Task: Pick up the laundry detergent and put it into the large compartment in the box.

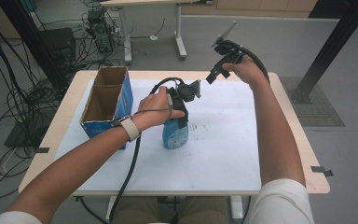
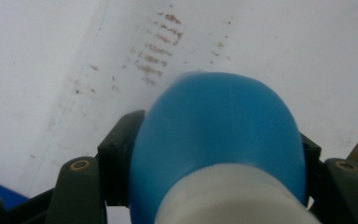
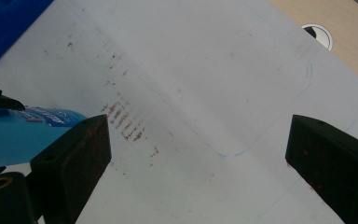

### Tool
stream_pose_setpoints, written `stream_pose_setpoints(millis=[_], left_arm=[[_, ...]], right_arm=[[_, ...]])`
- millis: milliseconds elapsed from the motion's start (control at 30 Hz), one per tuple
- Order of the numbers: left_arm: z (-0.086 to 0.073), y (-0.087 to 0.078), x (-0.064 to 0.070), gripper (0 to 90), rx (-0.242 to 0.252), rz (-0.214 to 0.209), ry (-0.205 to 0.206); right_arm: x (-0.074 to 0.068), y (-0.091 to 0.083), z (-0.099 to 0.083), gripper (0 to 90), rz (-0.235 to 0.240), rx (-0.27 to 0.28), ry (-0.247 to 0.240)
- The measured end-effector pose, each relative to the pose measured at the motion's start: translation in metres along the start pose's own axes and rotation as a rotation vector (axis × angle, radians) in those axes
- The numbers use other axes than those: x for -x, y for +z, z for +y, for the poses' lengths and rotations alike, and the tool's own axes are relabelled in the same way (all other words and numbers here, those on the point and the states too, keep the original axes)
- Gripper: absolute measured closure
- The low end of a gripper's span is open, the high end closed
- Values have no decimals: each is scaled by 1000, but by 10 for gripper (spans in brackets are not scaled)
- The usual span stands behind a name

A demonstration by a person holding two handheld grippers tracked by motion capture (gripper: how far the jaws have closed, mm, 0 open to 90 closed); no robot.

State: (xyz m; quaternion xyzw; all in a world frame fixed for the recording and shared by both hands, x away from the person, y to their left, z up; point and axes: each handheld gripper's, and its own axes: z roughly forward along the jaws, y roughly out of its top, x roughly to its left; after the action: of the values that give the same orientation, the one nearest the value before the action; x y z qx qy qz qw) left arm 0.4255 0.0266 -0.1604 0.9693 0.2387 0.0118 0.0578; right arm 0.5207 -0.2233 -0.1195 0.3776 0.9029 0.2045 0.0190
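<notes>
The left gripper (image 1: 182,108) clenches the blue bottle (image 1: 175,134) standing upright on the surface (image 1: 223,154). The right gripper (image 1: 220,70), jaws spread wide and holding nothing, hangs above and beyond it.

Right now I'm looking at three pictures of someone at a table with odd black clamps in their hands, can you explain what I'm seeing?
A person sits at a table covered by a white sheet and holds a two-jaw grasping tool in each hand. The high view looks down from above; the other two come from cameras riding on each tool. The left tool has its jaws closed around a blue bottle with a white neck, standing upright on the sheet. The right tool is raised over the far edge, jaws wide apart and holding nothing. An open blue cardboard box stands at the left.
</notes>
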Motion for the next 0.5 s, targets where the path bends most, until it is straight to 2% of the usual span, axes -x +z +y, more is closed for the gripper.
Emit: stream_pose_setpoints(millis=[267,500], left_arm=[[-2,1,0,388,10,-7,-17],[-4,1,-1,390,17,-10,-14]], right_arm=[[0,-1,-1,67,-3,0,0],[-1,-1,0,67,-4,-3,3]])
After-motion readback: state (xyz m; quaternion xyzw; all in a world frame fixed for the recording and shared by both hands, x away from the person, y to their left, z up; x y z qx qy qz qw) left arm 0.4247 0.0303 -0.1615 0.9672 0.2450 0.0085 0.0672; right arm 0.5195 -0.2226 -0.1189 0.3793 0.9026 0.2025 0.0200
